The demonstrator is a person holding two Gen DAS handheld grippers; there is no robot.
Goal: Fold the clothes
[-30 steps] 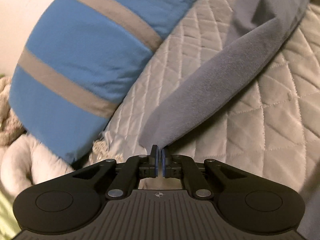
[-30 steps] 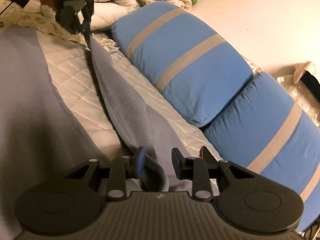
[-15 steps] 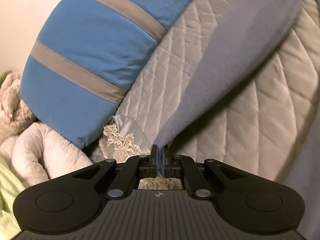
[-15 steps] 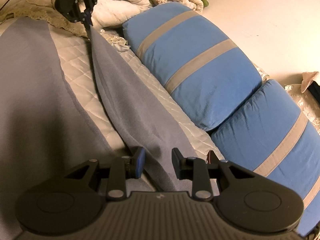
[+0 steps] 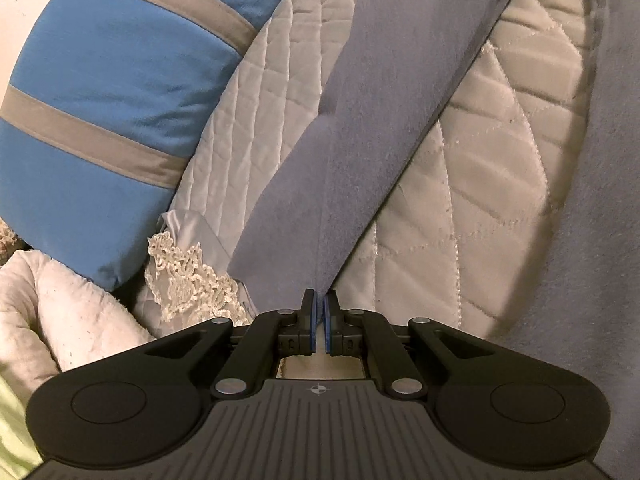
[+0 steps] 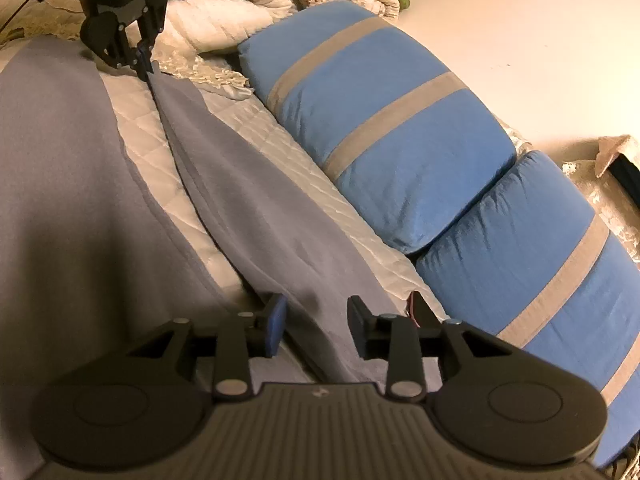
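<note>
Left tongs (image 5: 319, 305) clamped on the tip of the grey sleeve (image 5: 372, 128); same grip visible from the right wrist view, left tongs (image 6: 143, 60) at the far end of the sleeve (image 6: 248, 200). Compared with a second ago: sleeve lowered from a raised, taut band to lying nearly flat along the quilt (image 5: 472, 184), tip now close to the lace trim (image 5: 188, 276). Right tongs (image 6: 316, 322) just widened, standing released with the near end of the sleeve between the pads (image 6: 276, 320) but not pinched.

Reading for the task: sleeve stretched out straight and being set down, right end let go, left end not yet freed. Likely a straightening step ahead of folding the sleeve over the grey body (image 6: 60, 184).

Edges and room:
- Sleeve laid as a diagonal strip, apart from the body, bare quilt between them.
- Blue pillows (image 6: 380, 112) just beside the far edge of the sleeve; little room on that side.
- White blanket (image 5: 52, 312) and lace trim near the left tongs; snag risk on release.
- Open room toward the body; fold direction best taken that way.
- Bed edge not visible in either view.
</note>
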